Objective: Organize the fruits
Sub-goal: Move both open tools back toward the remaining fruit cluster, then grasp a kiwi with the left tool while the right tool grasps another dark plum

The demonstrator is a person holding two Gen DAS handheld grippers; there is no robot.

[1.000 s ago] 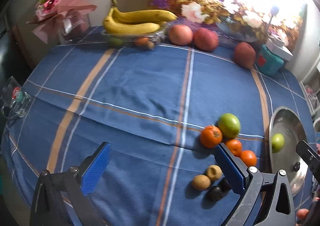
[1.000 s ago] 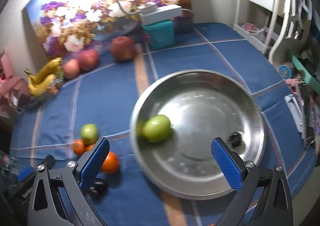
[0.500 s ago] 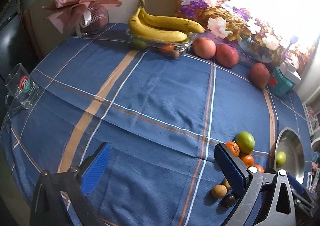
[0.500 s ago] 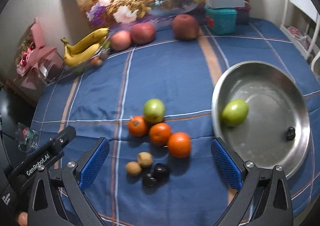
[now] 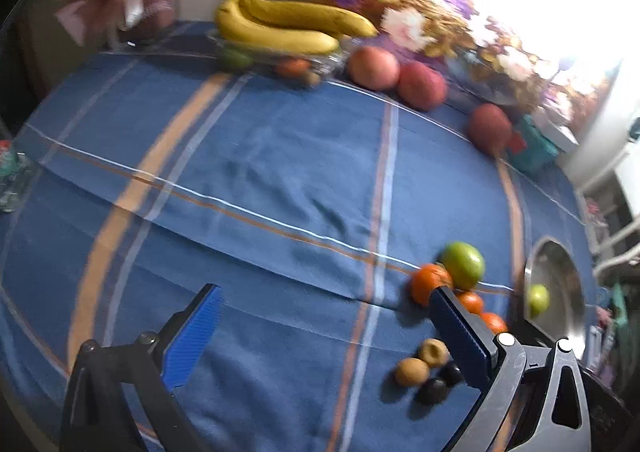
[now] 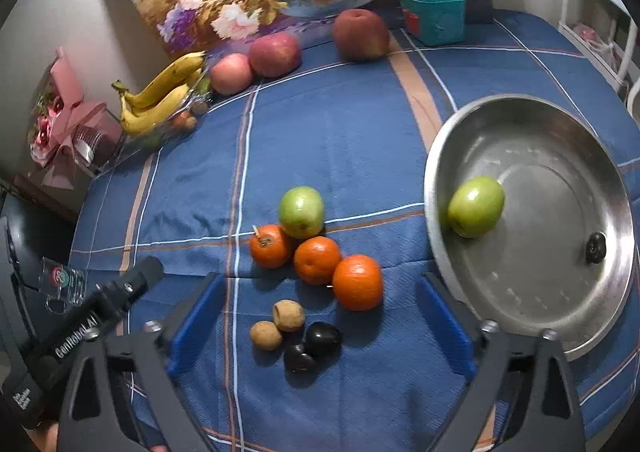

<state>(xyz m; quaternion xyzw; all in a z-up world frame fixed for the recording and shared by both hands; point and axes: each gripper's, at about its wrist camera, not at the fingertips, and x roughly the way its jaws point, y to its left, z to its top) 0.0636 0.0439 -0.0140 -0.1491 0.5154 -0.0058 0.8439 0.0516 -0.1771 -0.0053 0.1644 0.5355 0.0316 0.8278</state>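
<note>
In the right wrist view a steel bowl (image 6: 560, 332) at the right holds a green apple (image 6: 475, 206) and a small dark fruit (image 6: 595, 247). On the blue cloth lie a second green apple (image 6: 301, 211), three oranges (image 6: 357, 282), two brown fruits (image 6: 288, 315) and two dark fruits (image 6: 322, 338). My right gripper (image 6: 320, 328) is open and empty, above the small fruits. My left gripper (image 5: 320, 328) is open and empty, left of the same pile (image 5: 462, 264); its body shows in the right wrist view (image 6: 92, 320).
Bananas (image 6: 164, 92) on a clear tray, three red apples (image 6: 275, 54), a teal box (image 6: 434, 14) and a flower painting stand along the back. A pink bouquet (image 6: 64, 112) is at the back left. A glass mug (image 6: 64, 284) sits at the table's left edge.
My right gripper has swung left from over the bowl and now frames the small fruits. My left gripper's view has shifted and come a little closer to the fruit pile.
</note>
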